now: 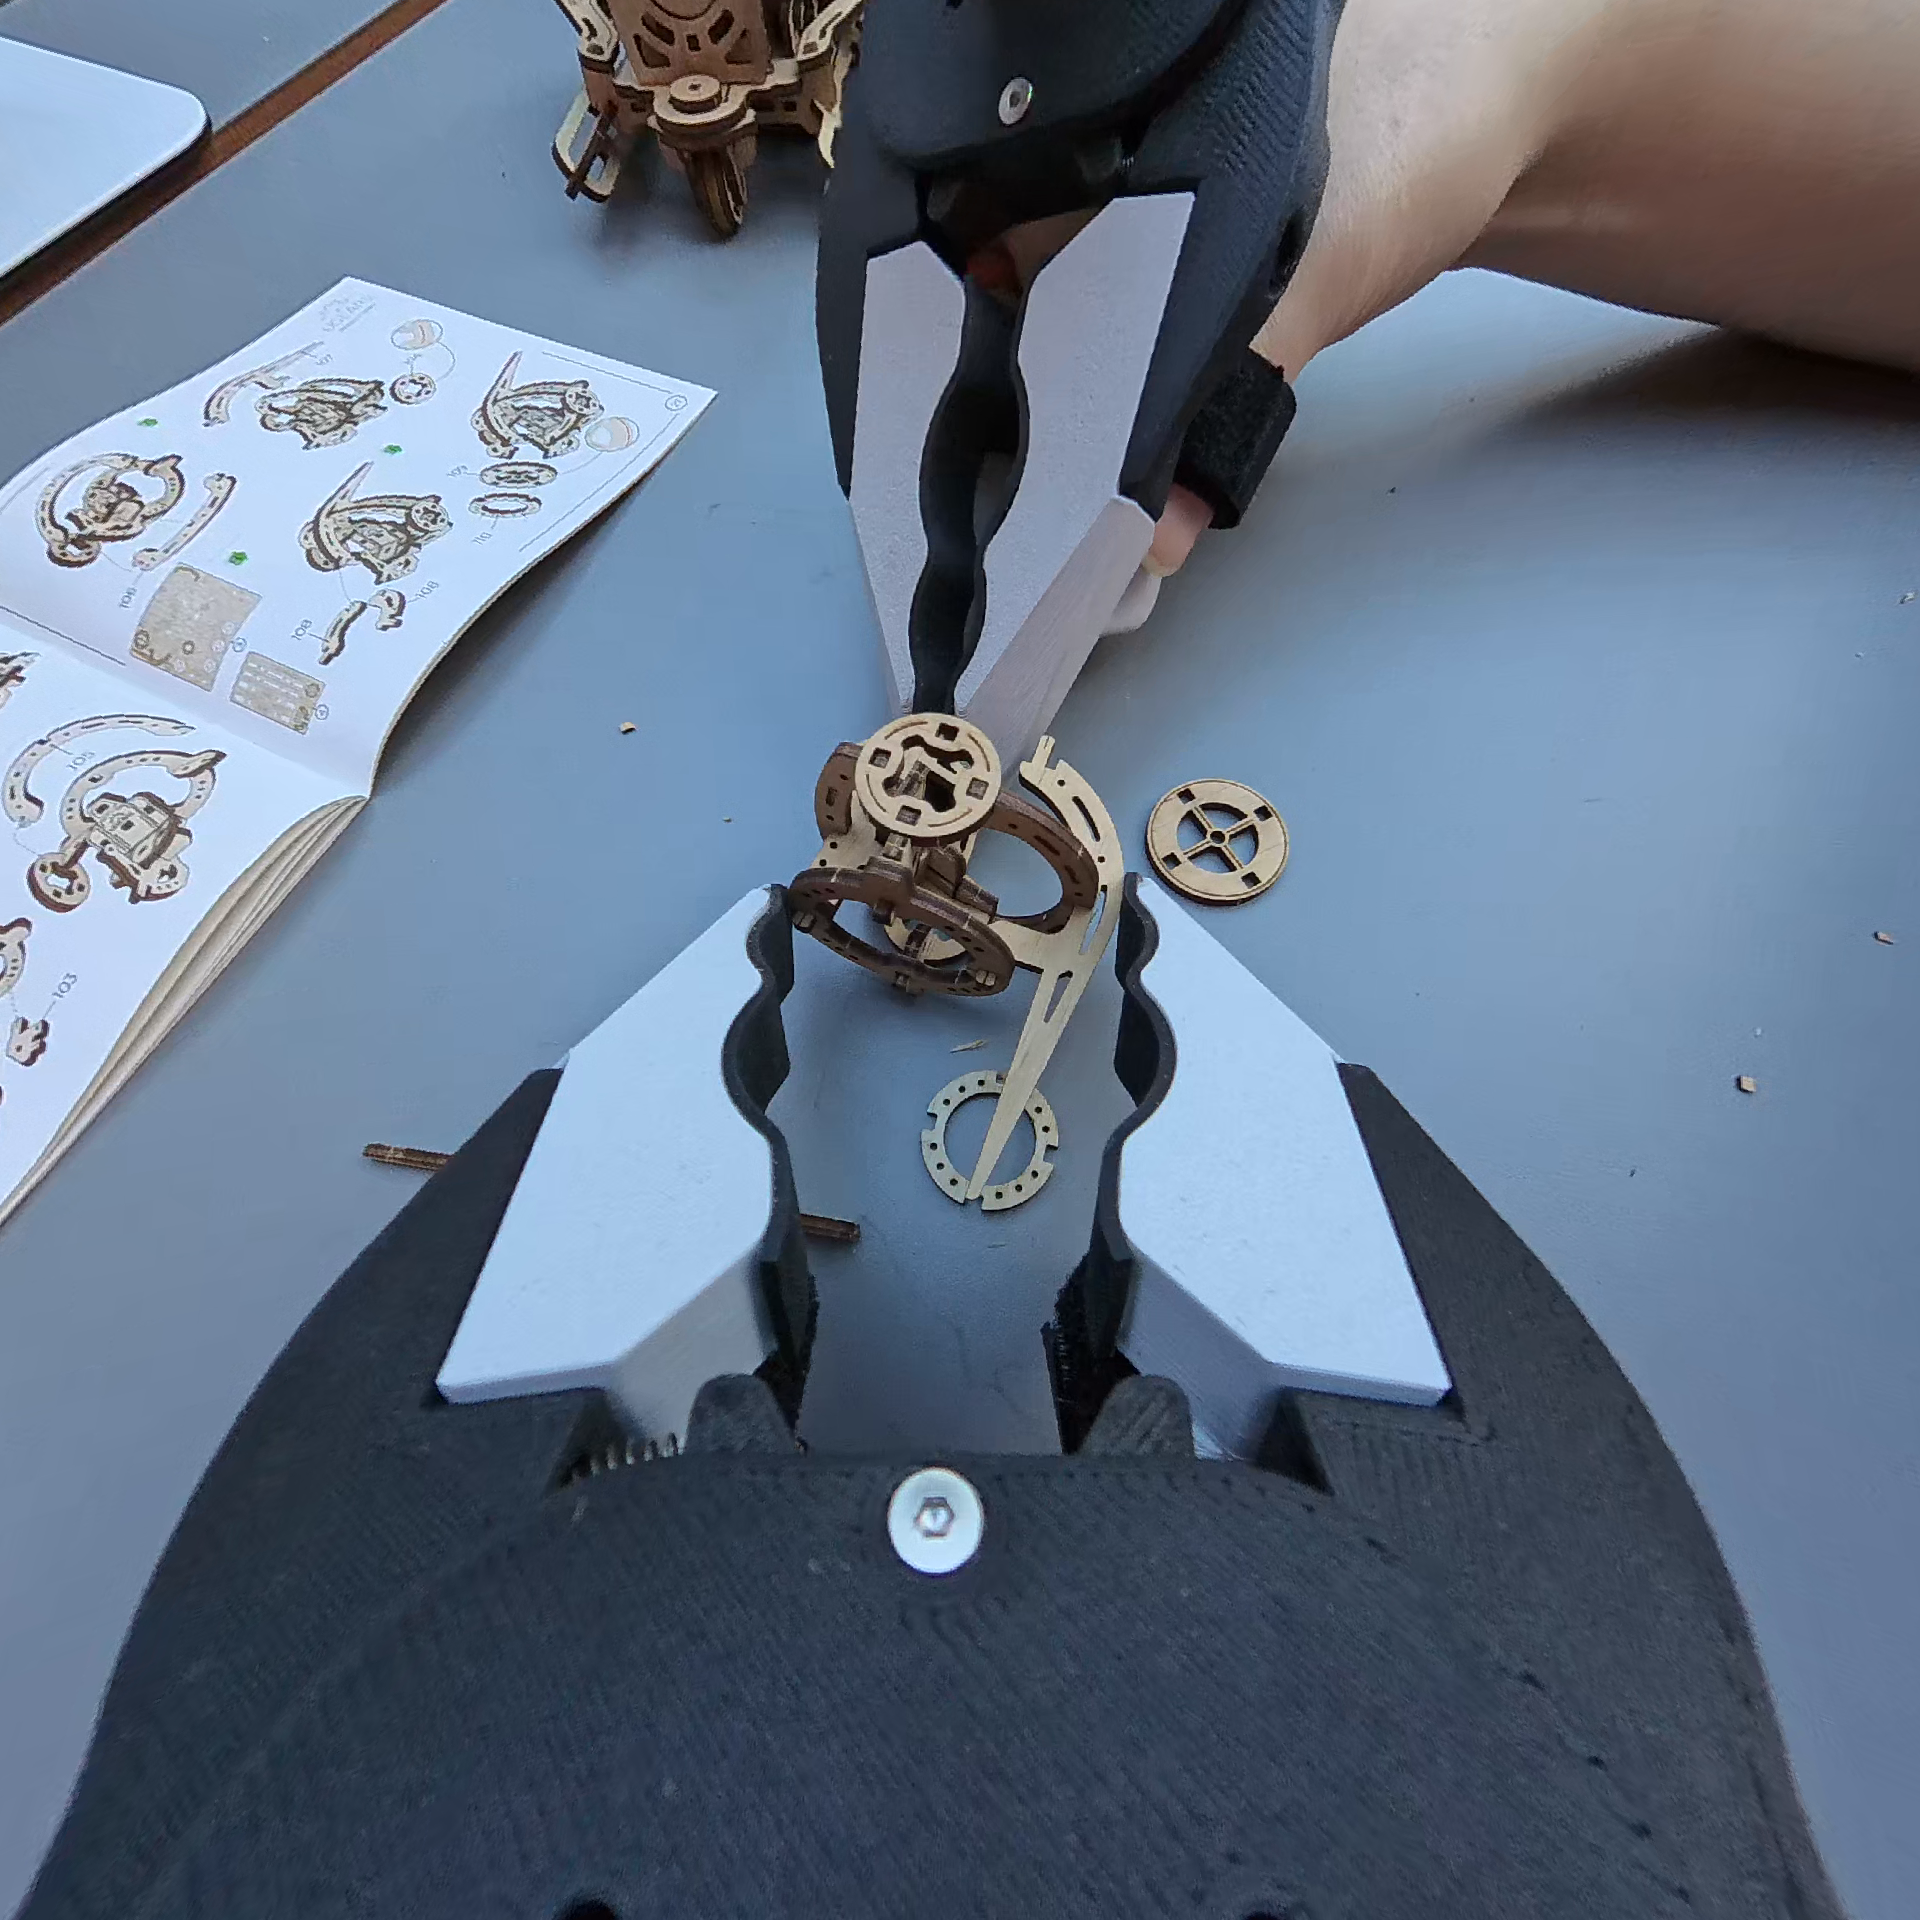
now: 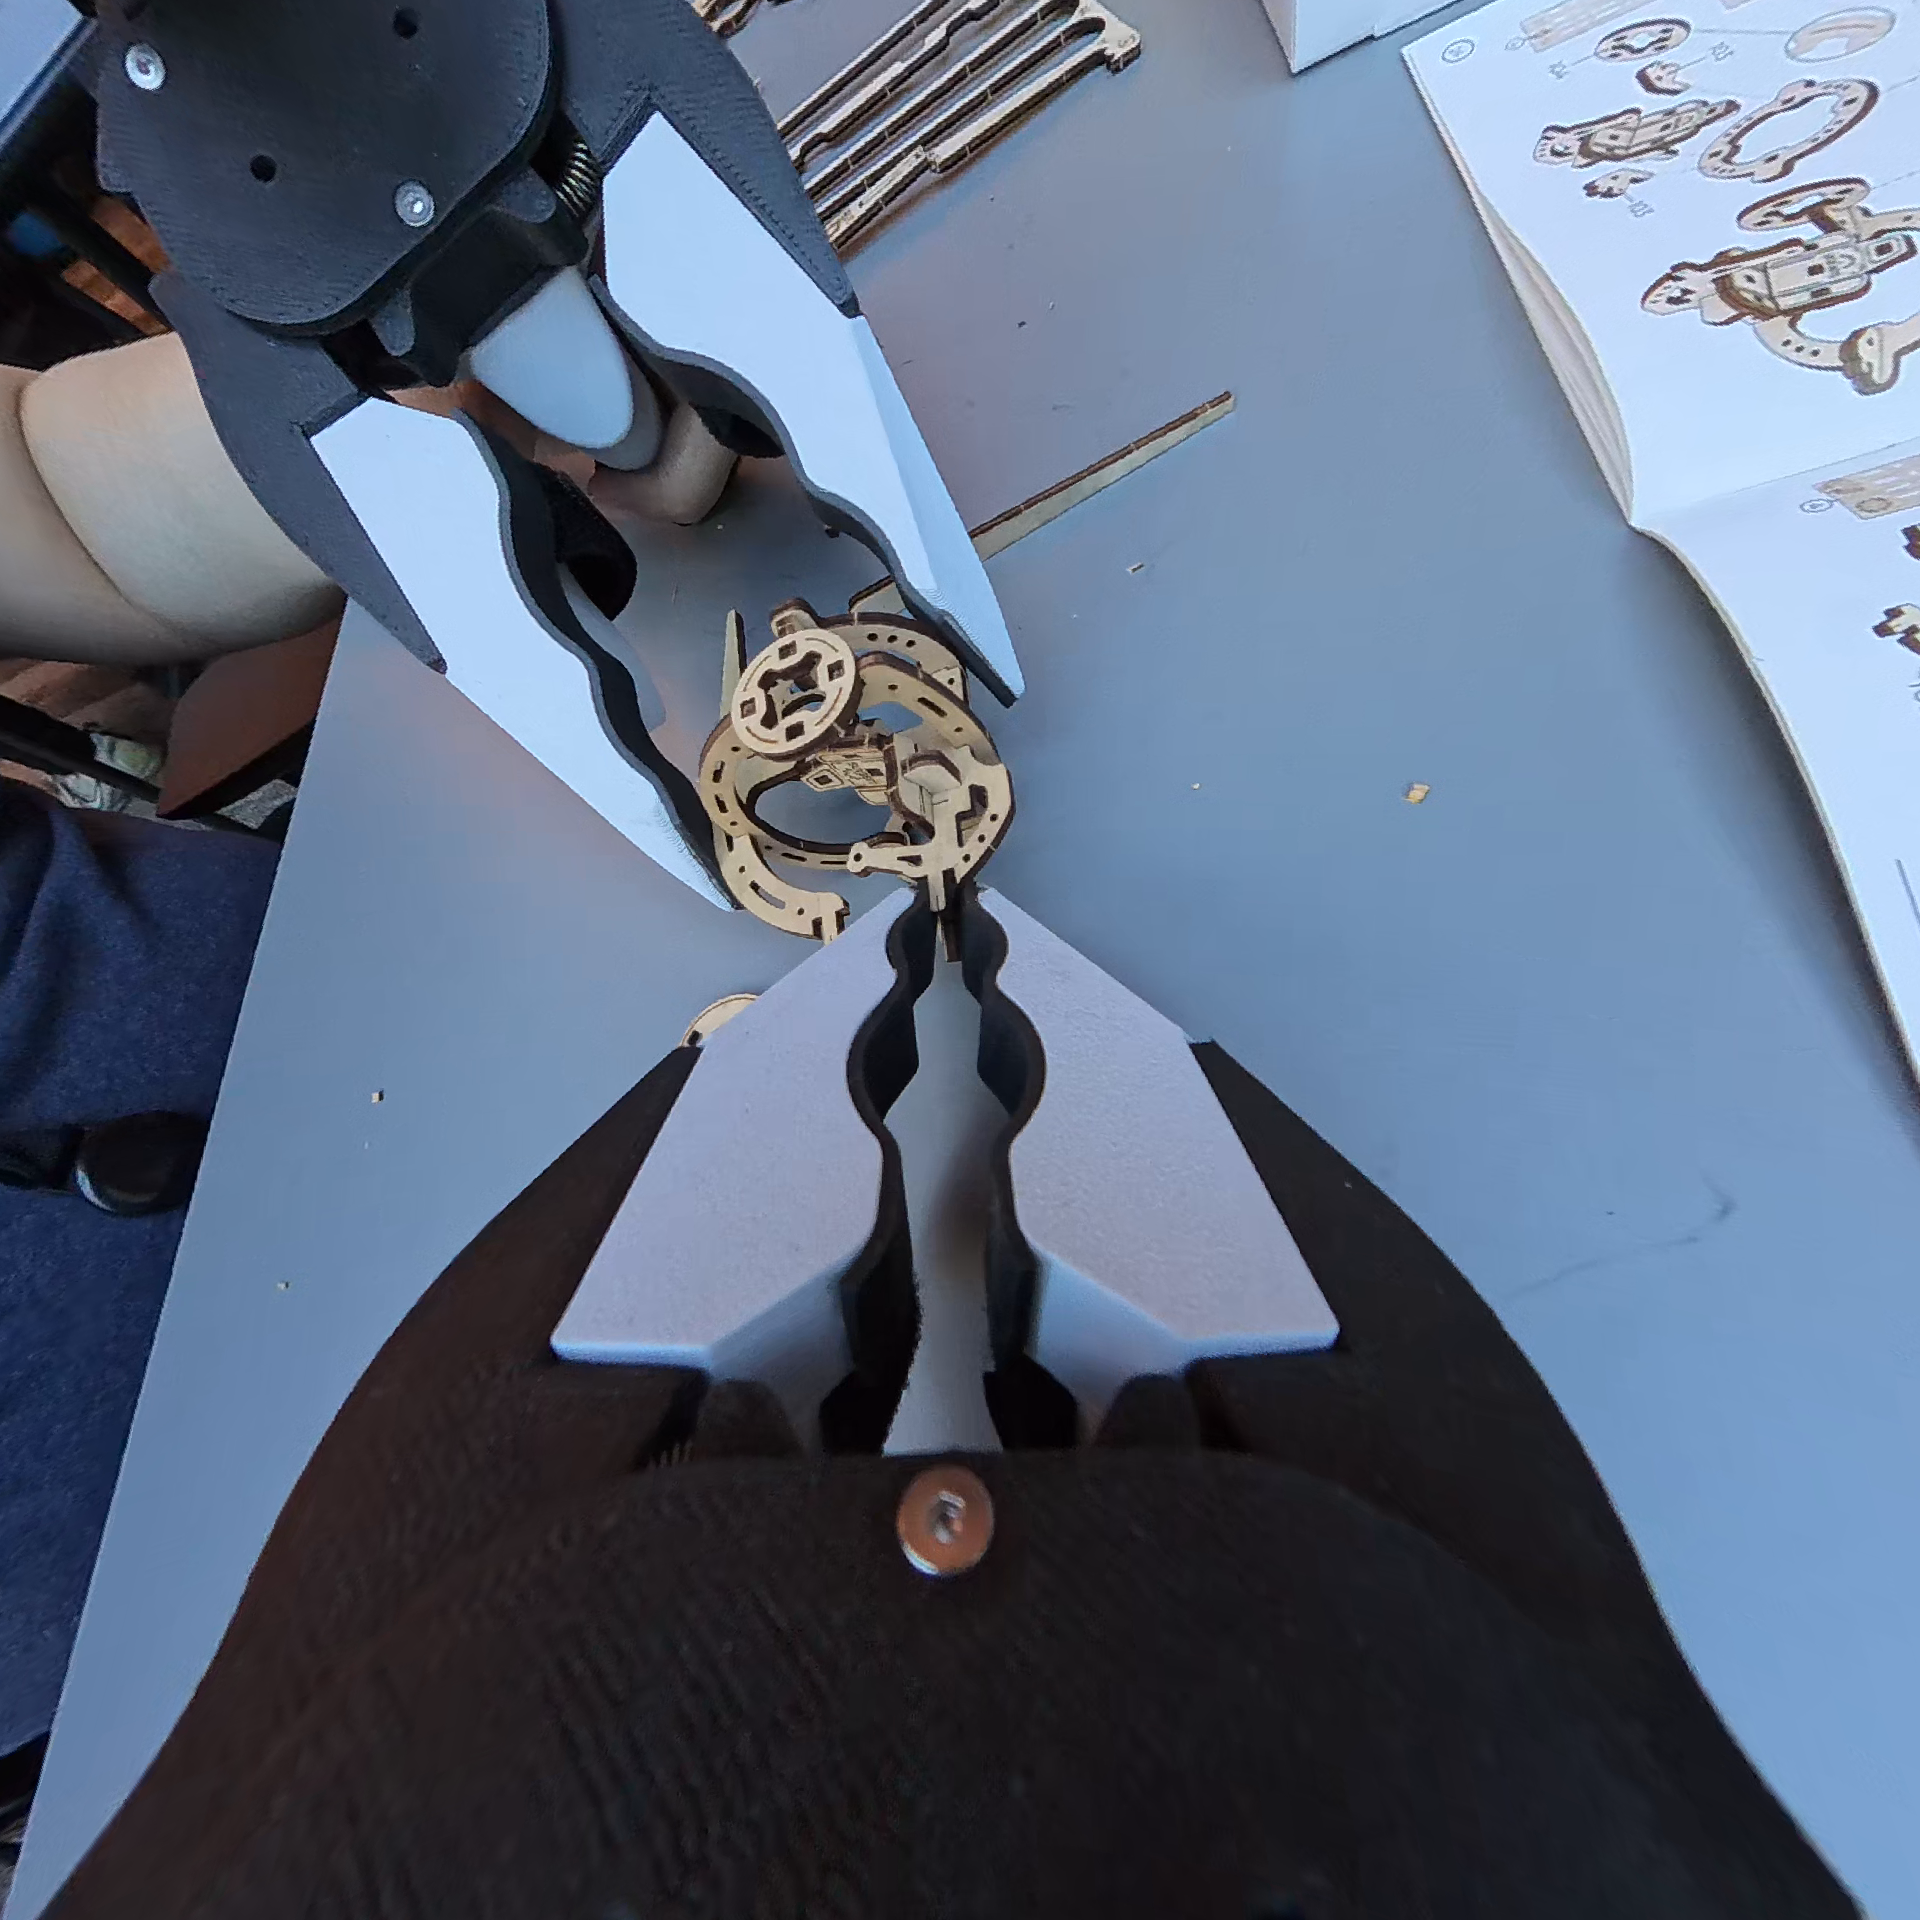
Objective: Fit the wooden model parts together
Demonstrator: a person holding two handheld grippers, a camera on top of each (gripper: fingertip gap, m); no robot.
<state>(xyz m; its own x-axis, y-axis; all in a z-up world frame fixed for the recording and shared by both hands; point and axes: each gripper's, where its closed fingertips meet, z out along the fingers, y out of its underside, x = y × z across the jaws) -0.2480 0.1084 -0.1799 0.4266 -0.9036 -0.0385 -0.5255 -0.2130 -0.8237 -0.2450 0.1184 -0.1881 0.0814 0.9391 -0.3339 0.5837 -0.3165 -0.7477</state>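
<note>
Right gripper (image 2: 940,914) pinches a tab of the wooden assembly (image 2: 857,774), holding it above the grey surface (image 2: 1351,935). Left gripper (image 1: 951,914) is spread wide, its fingers flanking the assembly.

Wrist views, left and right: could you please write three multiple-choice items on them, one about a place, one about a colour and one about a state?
1. The spoked disc lies: A on a plate; B on the table beside the model; C in a box.
2. The table is: A grey; B red; C green.
3. The right claw is: A wide open; B shut on the model; C out of view.
Key: B, the disc lies flat on the tabletop; A, the surface is grey throughout; B, its tips pinch a model tab.
</note>
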